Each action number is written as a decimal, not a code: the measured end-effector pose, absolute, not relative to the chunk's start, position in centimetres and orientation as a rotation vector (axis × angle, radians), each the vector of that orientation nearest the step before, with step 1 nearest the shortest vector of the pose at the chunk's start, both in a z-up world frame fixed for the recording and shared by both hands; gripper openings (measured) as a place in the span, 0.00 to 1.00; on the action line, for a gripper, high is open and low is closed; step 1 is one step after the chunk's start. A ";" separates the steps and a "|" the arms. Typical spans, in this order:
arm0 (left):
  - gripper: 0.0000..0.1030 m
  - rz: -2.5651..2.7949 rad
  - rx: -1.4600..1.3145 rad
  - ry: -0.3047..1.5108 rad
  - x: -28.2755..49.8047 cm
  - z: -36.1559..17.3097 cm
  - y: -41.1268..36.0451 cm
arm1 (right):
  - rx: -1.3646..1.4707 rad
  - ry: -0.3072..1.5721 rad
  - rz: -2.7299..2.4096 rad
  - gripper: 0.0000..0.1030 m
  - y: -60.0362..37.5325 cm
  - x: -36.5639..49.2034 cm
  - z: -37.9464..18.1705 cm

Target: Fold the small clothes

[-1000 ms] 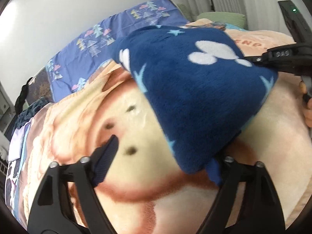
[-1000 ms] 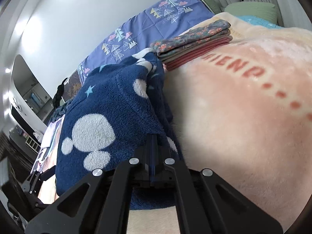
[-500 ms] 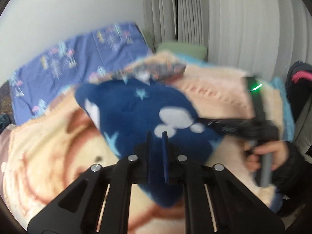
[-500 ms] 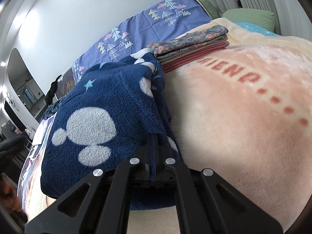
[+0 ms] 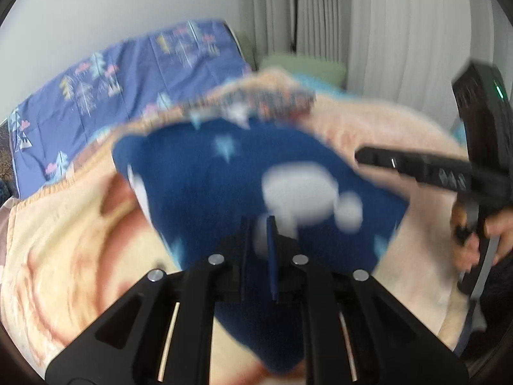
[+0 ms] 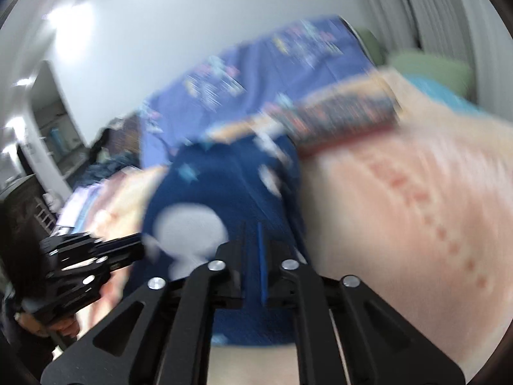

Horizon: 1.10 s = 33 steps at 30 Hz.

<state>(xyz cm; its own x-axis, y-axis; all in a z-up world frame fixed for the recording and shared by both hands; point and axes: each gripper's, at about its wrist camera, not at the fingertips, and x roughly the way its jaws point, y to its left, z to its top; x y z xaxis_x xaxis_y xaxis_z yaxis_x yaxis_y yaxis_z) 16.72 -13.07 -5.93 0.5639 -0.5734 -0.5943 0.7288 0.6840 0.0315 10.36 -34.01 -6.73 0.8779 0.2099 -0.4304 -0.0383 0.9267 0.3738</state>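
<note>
Navy fleece with white blobs and pale stars, that's the small garment [image 5: 243, 173], and it sits on the peach blanket [image 5: 64, 256] of the bed, its near edge lifted between the two grippers. A second ago the left gripper [image 5: 258, 250] stood wide beside the cloth's near corner; now its jaws are narrow and pinched on the fleece, and the view has swung up to take in the curtain [image 5: 400, 32]. The right gripper [image 6: 253, 256] was clamped flat on the right-hand edge; now its jaws are opening a little, with fleece between them and the pads, as far as the blur allows, on the cloth. Both views have gone from sharp to smeared.

In the left view the right gripper [image 5: 426, 170] reaches in from the right edge, a hand [image 5: 490, 240] on its handle, partly cut off by the frame. In the right view the left gripper [image 6: 93, 253] comes in low at the left. The folded stack [image 6: 346, 115] behind the garment is a streak of colour; its layers cannot be made out. The garment's near hem is hidden under the gripper frames.

Beyond lies the purple sheet [image 5: 112, 89] against the wall, and a green pillow [image 6: 429, 70] by the curtain. To the right, the blanket runs bare and open.
</note>
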 end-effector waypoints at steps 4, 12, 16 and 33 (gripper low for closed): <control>0.12 -0.716 0.267 0.579 21.4 -5.2 -14.5 | 0.278 0.497 0.139 0.14 -31.9 12.9 -7.3; 0.10 -0.738 0.267 0.716 25.5 -11.9 -17.4 | 0.245 0.666 0.087 0.14 -32.2 15.7 -13.5; 0.09 -0.734 0.295 0.706 25.2 -10.8 -17.7 | 0.226 0.703 0.069 0.15 -31.7 15.8 -12.1; 0.08 -0.637 0.215 0.750 36.9 -12.8 -15.6 | 0.139 0.776 -0.004 0.30 -33.6 22.5 -13.7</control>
